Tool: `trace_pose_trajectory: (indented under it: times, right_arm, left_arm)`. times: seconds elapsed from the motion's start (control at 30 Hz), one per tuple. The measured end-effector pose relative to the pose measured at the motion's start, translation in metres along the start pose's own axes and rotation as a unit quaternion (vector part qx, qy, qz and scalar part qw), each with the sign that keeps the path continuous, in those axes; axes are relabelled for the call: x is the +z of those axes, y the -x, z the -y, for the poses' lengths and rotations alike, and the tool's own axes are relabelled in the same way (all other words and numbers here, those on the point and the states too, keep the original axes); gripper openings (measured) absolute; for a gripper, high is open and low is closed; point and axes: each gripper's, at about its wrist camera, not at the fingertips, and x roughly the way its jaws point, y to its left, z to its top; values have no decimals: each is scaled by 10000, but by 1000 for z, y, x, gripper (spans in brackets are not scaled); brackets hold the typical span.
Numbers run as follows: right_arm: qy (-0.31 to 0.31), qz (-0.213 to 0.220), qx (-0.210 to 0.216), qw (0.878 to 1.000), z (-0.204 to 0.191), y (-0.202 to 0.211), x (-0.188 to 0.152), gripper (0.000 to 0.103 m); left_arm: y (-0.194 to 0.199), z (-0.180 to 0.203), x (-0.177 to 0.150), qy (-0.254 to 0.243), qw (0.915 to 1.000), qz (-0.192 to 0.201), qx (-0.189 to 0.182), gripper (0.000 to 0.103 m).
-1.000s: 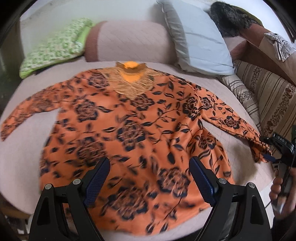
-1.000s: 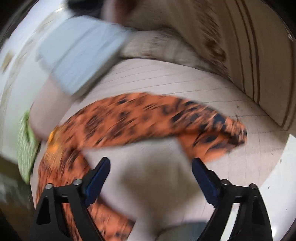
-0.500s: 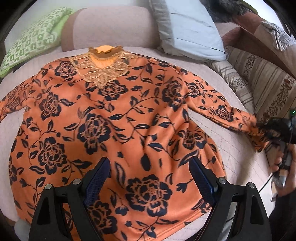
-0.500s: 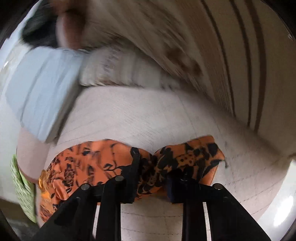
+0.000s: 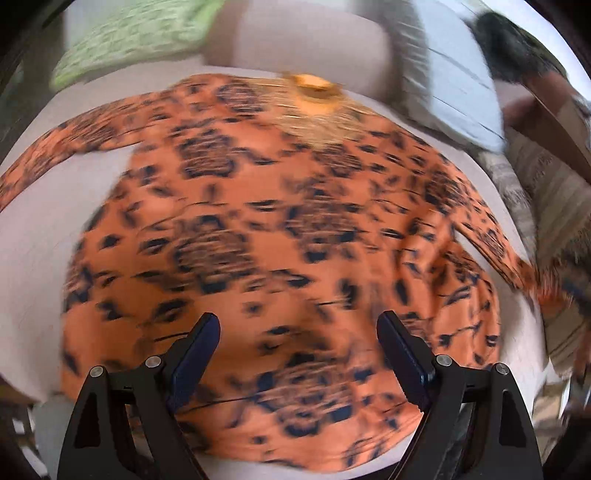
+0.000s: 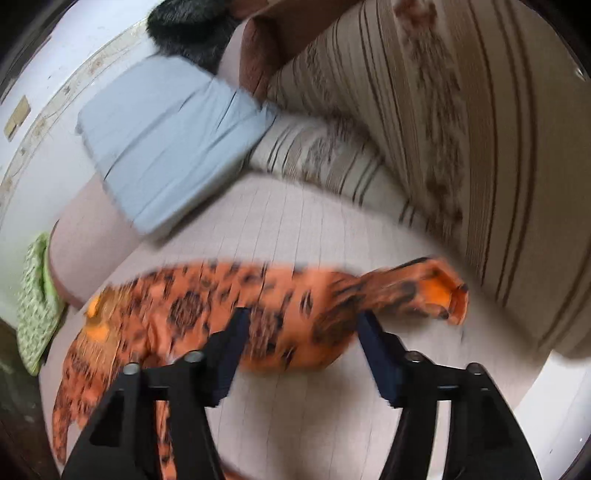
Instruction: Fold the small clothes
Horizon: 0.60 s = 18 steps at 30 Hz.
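An orange top with black flowers [image 5: 280,229] lies spread flat on a pale pink bed, collar at the far end, sleeves out to both sides. My left gripper [image 5: 299,343] is open and empty above the hem. In the right wrist view the right sleeve [image 6: 369,295] lies bunched on the bed, its cuff [image 6: 448,291] turned up at the right. My right gripper [image 6: 301,343] is open just in front of the sleeve, with nothing between its fingers. Both views are motion-blurred.
A grey-blue pillow [image 5: 450,92] and a green patterned cushion [image 5: 133,33] lie at the head of the bed, with a pink bolster [image 5: 310,40] between them. A striped sofa back [image 6: 461,129] runs along the right side, close to the sleeve.
My right gripper was shut on the sleeve half a second ago; it has opened and drawn back, leaving the sleeve on the bed. My left gripper has swung, staying open.
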Motion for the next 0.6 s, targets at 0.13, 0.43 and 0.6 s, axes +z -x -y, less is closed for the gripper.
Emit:
trace_pose_trajectory:
  times: [0.13, 0.43, 0.6]
  right_arm:
    - [418, -786, 794, 9929, -30, -6, -65, 68]
    - [1238, -2027, 1422, 9609, -74, -61, -151, 58]
    - [1621, -2010, 1027, 9606, -86, -53, -166, 7]
  left_arm:
    - [17, -52, -2, 506, 9982, 118, 310, 87]
    - [7, -143, -4, 1010, 9867, -398, 1212, 86]
    - [-14, -127, -6, 668, 9889, -495, 1228, 69]
